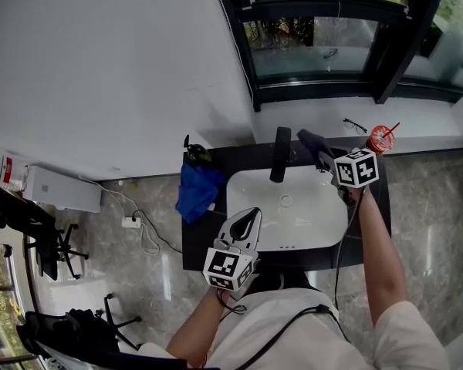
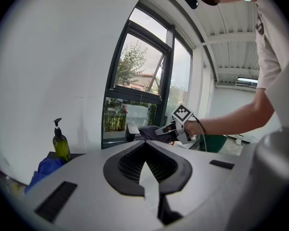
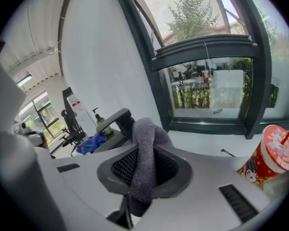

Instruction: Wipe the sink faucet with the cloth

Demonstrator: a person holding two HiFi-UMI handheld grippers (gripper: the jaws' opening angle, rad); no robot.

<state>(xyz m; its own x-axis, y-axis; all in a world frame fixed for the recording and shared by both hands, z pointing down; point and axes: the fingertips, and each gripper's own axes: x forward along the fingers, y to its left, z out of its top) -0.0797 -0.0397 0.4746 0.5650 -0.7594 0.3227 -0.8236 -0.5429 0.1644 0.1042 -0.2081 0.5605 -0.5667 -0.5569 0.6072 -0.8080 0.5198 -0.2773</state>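
Note:
A black faucet [image 1: 280,154] stands at the back of the white sink [image 1: 316,226]. My right gripper [image 1: 325,160] is just right of the faucet's top, shut on a grey cloth [image 1: 312,141] that bulges out past its tips. In the right gripper view the cloth [image 3: 147,158] hangs clamped between the jaws, with the faucet [image 3: 116,119] a short way beyond it, apart from it. My left gripper [image 1: 251,213] hovers over the sink's front left, shut and empty. From the left gripper view [image 2: 145,144] I see the faucet [image 2: 131,129] and the cloth [image 2: 151,131] ahead.
A blue cloth [image 1: 197,190] and a green soap bottle [image 1: 191,153] sit on the dark counter [image 1: 197,241] left of the sink. A red cup with a straw [image 1: 380,139] and glasses [image 1: 355,125] lie on the sill to the right. Wall and window stand behind.

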